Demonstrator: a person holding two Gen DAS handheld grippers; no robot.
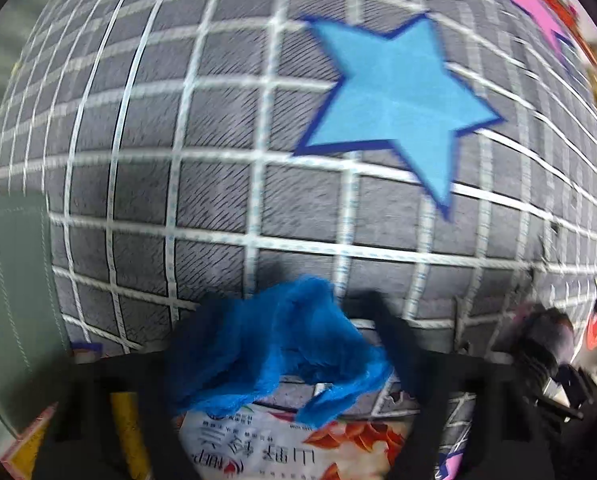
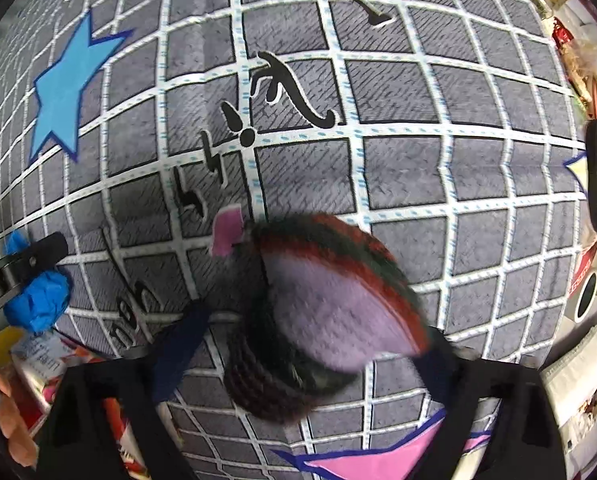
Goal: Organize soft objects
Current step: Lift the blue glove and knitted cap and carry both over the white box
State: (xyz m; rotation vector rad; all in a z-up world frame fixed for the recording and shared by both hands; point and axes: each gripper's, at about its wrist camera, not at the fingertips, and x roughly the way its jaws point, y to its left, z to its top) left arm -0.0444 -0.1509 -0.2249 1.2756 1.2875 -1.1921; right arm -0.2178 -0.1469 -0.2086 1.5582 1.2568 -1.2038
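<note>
My left gripper [image 1: 290,344] pinches a crumpled blue fuzzy cloth [image 1: 282,344] low in frame above a snack packet with unreadable mirrored Chinese print [image 1: 274,448], while my right gripper [image 2: 310,344] clamps a purple knitted slipper with red-green trim [image 2: 330,300] over the grey grid-patterned mat [image 2: 418,160].

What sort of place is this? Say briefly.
Probably a home room, perhaps a bedroom: a grey grid-patterned fabric cover with a blue star fills both views, and snack packets and clutter lie at its edges.

Grey grid-patterned cloth [image 1: 218,184] with white lines, blue star print [image 1: 394,96], black script lettering [image 2: 294,92]
</note>
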